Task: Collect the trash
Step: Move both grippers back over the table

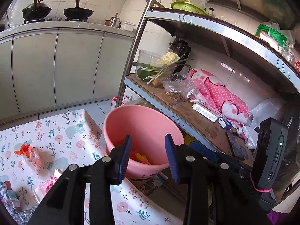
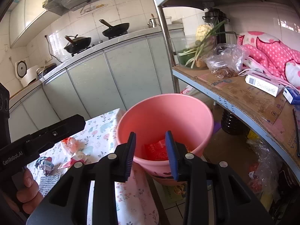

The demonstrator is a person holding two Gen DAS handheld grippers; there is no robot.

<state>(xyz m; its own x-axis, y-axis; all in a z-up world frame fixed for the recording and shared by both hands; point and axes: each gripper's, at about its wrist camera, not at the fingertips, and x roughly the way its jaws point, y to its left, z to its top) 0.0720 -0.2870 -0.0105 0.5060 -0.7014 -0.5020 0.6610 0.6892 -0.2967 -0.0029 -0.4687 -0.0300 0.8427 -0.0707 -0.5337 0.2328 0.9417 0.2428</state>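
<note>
Floral-cloth table (image 1: 75,131) carries an orange plastic bag (image 1: 28,152), crumpled wrappers (image 2: 45,164). Cardboard-lined shelf (image 2: 243,97) bears white box (image 2: 262,83), pink spotted cloth (image 1: 221,93).

The pink bucket (image 1: 142,123) has its base hidden behind the gripper fingers, and its contents (image 2: 156,150) are only partly visible. A crumpled wrapper (image 1: 7,196) is cut off at the frame edge.

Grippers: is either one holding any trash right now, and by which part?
Nothing held. Left gripper and right gripper are both open and empty above the bucket.
</note>
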